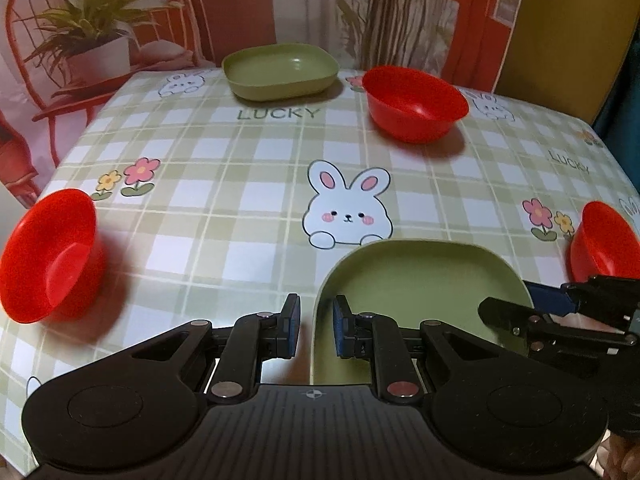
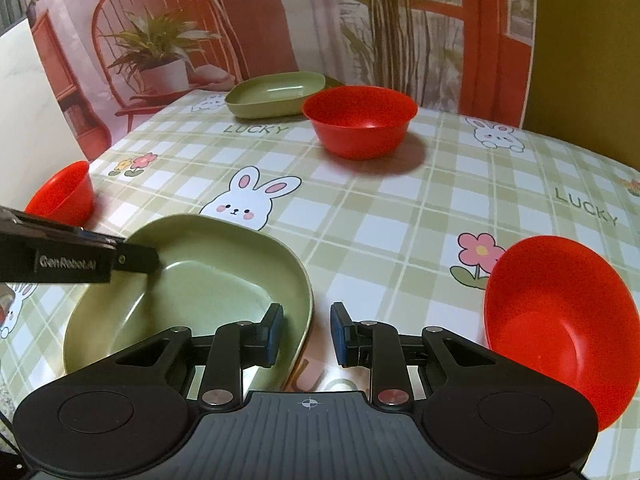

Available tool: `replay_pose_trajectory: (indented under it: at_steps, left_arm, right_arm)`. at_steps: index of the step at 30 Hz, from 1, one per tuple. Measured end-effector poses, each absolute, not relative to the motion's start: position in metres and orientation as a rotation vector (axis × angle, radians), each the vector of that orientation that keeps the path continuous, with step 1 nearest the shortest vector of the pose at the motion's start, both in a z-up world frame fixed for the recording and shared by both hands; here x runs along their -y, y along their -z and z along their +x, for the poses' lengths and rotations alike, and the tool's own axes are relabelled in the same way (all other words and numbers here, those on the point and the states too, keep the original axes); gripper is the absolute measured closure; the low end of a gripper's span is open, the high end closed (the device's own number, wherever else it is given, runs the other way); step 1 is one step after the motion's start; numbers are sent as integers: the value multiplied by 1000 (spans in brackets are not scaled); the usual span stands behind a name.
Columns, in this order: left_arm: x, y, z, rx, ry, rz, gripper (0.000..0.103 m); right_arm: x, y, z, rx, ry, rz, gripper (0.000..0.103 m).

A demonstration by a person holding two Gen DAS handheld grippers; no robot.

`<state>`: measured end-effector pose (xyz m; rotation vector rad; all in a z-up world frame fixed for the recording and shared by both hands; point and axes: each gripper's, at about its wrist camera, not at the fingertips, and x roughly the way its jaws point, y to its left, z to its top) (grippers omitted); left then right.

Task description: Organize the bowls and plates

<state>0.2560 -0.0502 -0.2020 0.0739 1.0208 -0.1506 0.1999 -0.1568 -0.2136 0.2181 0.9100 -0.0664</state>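
A near green plate (image 1: pixel 420 280) (image 2: pixel 208 280) lies on the table between both grippers. My left gripper (image 1: pixel 316 326) is open and straddles its left rim, one finger inside, one outside. My right gripper (image 2: pixel 306 334) is open and straddles its right rim. A second green plate (image 1: pixel 280 70) (image 2: pixel 276 94) sits at the table's far edge. Three red bowls stand on the table: far middle (image 1: pixel 414 102) (image 2: pixel 360 120), left (image 1: pixel 50 248) (image 2: pixel 64 194), and right (image 1: pixel 604 240) (image 2: pixel 560 320).
The table carries a green checked cloth (image 1: pixel 240 184) with rabbits and flowers. A printed backdrop with a chair and plant hangs behind it. The table edge runs close behind the far plate. The right gripper shows at the left wrist view's right side (image 1: pixel 560 312).
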Motion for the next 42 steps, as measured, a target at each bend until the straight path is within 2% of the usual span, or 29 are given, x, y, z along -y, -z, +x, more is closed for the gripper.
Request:
replay_pose_trajectory:
  at_steps: [12,22,34,42]
  left_arm:
    - [45,201,257,-1018,157,52,81]
    - [24,159,258,-891,172,40,81]
    - [-59,84,270,-701,94,118,81]
    - [-132,72,274,-647,-16,101,81]
  right_arm:
    - [160,210,200,-904,82,234,79]
    - [157,188,201,-864,85,243,79]
    - [113,147,249,-764,34,218,79]
    - [47,148,296,-785,-82,172,79]
